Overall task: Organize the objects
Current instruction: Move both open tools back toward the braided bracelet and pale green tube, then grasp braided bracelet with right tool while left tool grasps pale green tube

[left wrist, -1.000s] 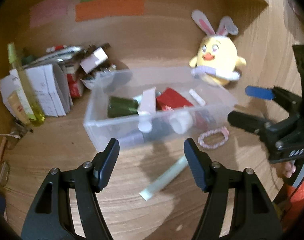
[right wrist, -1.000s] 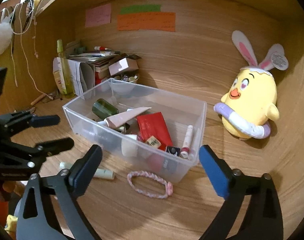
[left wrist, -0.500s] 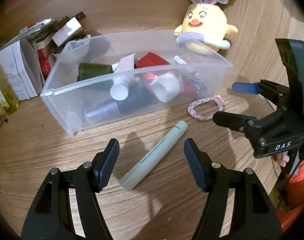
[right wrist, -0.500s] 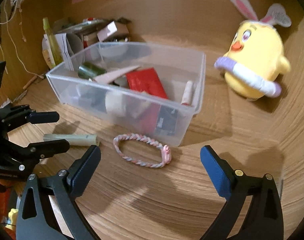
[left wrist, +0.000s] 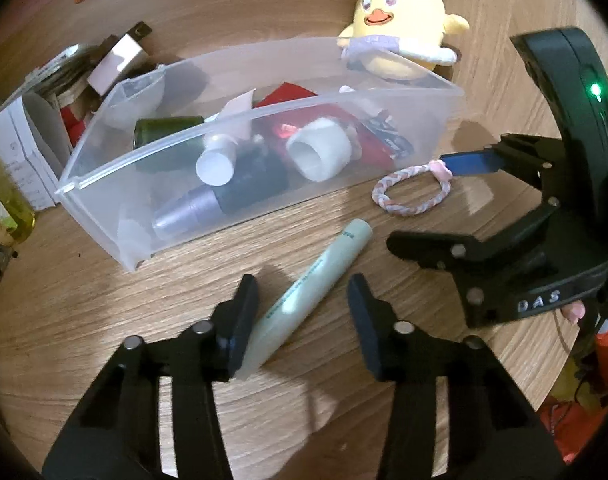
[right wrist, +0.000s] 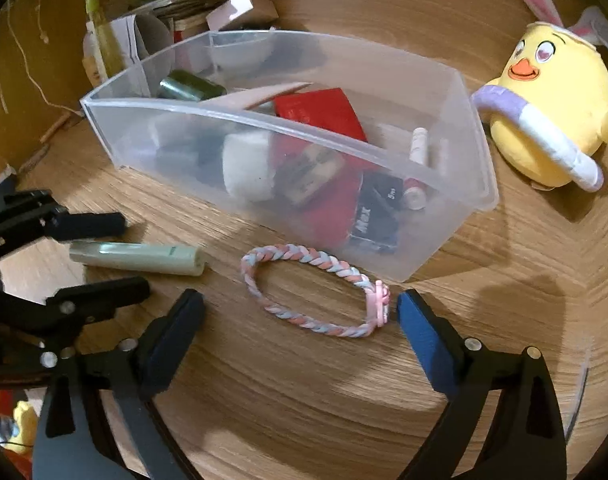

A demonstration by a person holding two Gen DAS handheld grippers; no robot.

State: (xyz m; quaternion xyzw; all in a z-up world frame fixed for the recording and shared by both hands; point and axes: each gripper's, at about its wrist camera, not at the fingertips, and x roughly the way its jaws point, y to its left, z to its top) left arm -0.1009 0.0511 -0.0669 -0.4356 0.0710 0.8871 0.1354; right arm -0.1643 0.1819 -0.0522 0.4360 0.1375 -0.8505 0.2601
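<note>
A clear plastic bin holds several cosmetics and small packs. A pale green tube lies on the wooden desk in front of it. My left gripper is open, its jaws on either side of the tube's lower half, low over the desk. A braided pink-and-blue bracelet lies to the right of the tube. My right gripper is open, its jaws on either side of the bracelet.
A yellow chick plush with rabbit ears sits behind the bin at the right. Boxes, papers and a yellow-green bottle are piled at the back left. The wooden back wall stands right behind them.
Both grippers moved forward and down towards the desk. The left one now has the green tube between its jaws, the right one has the bracelet between its jaws. Both stay open.
</note>
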